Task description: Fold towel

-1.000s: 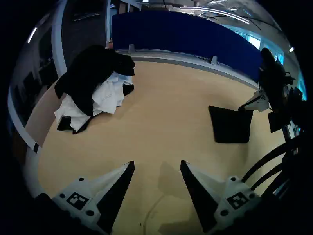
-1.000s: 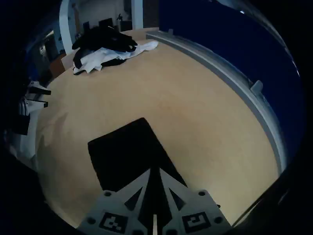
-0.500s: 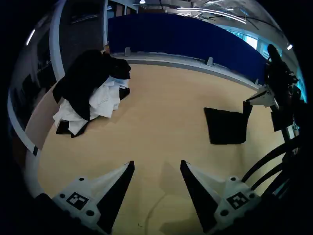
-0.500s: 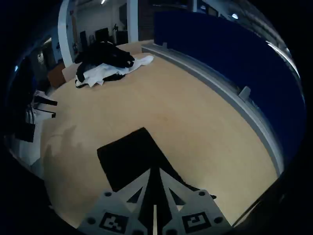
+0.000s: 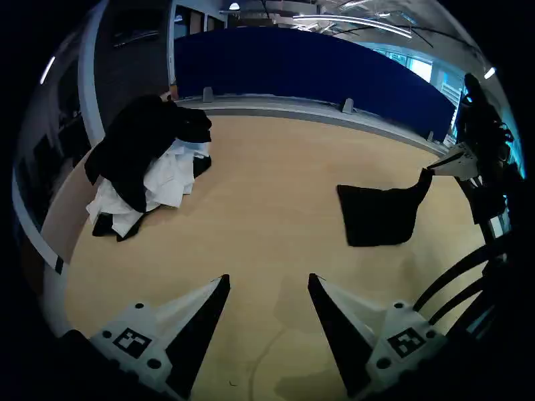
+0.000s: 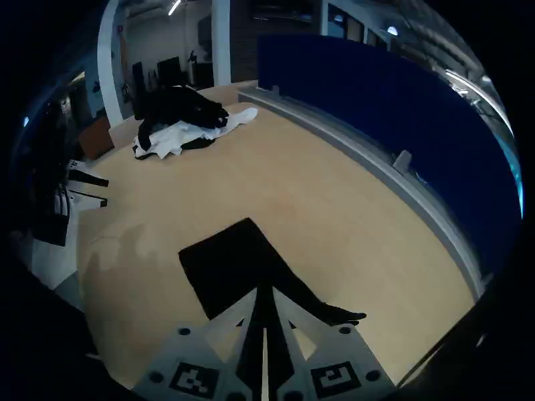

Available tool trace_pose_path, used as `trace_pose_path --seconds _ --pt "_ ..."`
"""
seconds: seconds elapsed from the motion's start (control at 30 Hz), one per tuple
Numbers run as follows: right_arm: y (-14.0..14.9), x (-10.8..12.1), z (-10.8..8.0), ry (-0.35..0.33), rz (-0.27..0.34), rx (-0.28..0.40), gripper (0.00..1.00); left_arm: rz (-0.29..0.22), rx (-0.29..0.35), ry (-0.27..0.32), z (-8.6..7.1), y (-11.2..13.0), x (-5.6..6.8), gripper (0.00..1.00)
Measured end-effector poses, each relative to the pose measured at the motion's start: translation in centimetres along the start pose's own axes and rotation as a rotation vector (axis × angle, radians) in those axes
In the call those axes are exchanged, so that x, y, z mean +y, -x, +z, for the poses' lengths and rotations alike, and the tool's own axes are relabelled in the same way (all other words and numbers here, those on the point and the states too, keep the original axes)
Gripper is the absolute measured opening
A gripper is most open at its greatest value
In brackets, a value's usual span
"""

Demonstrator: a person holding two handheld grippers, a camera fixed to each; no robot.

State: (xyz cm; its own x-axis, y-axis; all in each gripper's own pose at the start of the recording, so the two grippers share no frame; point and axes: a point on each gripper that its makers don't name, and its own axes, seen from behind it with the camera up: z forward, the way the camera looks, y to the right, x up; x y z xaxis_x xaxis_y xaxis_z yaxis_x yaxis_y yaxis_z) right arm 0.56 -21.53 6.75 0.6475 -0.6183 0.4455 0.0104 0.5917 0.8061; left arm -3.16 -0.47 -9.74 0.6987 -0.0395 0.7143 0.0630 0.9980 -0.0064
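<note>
Right gripper point(image 6: 264, 294) clamped on black towel point(image 6: 227, 264) corner, left gripper point(image 5: 267, 279) fingers apart over table point(image 5: 267, 180), clothes heap point(image 5: 144, 164) well apart

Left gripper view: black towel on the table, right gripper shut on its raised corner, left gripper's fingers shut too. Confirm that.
One thing is wrong: the left gripper is open, its fingers apart over the table, as the left gripper view shows. The rest stands: the black towel lies on the table with the right gripper shut on its raised corner.

Black towel point(image 5: 374, 215), tan table point(image 5: 267, 187) (the partition point(image 5: 301, 60) is blue).
</note>
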Motion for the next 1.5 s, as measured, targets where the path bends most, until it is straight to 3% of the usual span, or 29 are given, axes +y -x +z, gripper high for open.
trace_pose_path --seconds 0.2,0.4,0.6,0.9,1.2,1.3,1.5 --pt "-1.5 -1.2 0.2 -0.020 -0.040 0.011 0.01 0.000 0.011 0.003 -0.4 0.1 0.2 0.86" --pt "-3.6 -3.3 1.6 -0.058 -0.139 0.006 0.01 -0.017 0.022 -0.006 -0.9 0.2 -0.4 0.86" --pt "-4.9 -5.7 4.4 -0.112 -0.235 -0.010 0.01 -0.047 0.026 -0.014 -1.3 0.6 -1.0 0.87" --pt "-5.6 -9.7 9.6 -0.200 -0.310 -0.037 0.01 -0.067 0.021 -0.022 -1.1 1.5 -1.6 0.87" --pt "-1.9 -13.6 15.7 -0.263 -0.261 -0.121 0.01 -0.091 0.003 -0.038 -1.3 2.9 -2.5 0.86" --pt "-0.7 -14.0 16.1 -0.265 -0.249 -0.142 0.01 -0.096 -0.001 -0.042 -1.4 3.2 -2.8 0.86" --pt "-1.1 -13.7 15.9 -0.250 -0.232 -0.129 0.02 -0.100 -0.008 -0.042 -1.3 3.5 -3.1 0.86"
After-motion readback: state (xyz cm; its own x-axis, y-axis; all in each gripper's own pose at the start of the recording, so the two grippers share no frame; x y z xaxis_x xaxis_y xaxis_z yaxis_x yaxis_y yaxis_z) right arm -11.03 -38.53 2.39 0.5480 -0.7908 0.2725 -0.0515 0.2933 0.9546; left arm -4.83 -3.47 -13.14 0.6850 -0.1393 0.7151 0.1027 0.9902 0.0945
